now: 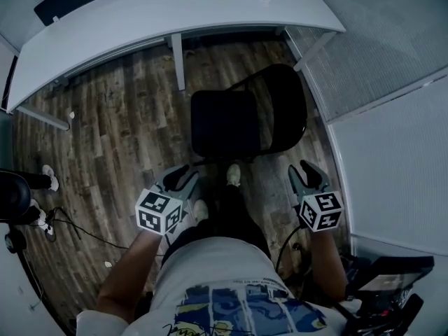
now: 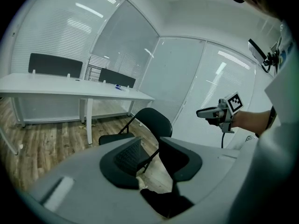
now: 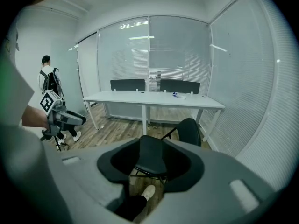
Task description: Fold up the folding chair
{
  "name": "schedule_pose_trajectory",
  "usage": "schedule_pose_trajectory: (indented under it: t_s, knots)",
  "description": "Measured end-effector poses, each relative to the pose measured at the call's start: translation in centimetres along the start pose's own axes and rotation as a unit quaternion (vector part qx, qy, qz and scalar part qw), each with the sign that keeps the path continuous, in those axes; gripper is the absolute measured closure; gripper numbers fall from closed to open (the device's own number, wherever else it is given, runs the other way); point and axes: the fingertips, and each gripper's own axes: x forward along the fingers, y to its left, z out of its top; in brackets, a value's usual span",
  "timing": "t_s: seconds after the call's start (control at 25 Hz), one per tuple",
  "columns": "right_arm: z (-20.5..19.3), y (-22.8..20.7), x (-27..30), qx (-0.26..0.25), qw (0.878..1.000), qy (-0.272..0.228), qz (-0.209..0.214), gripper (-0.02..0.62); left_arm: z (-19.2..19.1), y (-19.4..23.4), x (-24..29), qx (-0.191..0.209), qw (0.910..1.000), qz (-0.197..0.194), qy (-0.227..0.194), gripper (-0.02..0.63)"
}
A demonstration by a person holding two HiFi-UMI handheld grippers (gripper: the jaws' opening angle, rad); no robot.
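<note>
- Folding chair (image 1: 227,121): black, unfolded. It stands on the wood floor (image 1: 112,117) toward the floor's right edge, just in front of the white tabletop (image 1: 161,19), with its seat facing the person.
- Left gripper (image 1: 183,176): fingers slightly apart with nothing between them, short of the seat.
- Right gripper (image 1: 308,172): fingers wider apart and empty, near the chair's right side and clear of it.
- Shoe (image 1: 234,175): at the seat's front edge.
</note>
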Motion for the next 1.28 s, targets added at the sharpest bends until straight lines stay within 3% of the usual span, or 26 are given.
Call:
schedule_pose_trajectory:
  t_s: [0.6,1.0,1.28]
  knots:
    - [-2.0,-8.2,5.8,0.032,0.999,0.030,-0.024,0.457,-2.6,3.6,4.7,-0.050,0.9977,0.026,0.039,0.426]
    - [-3.5,-14.3,10.4,0.041,0.997,0.067,-0.027,0.457,-3.2,4.1,10.5,-0.081,0.9943,0.026,0.065,0.400]
    - [-5.6,-18.0,14.3,0.085,0.992,0.086,-0.028,0.451,-5.6,5.7,14.1,-0.121,0.9885,0.021,0.088,0.370]
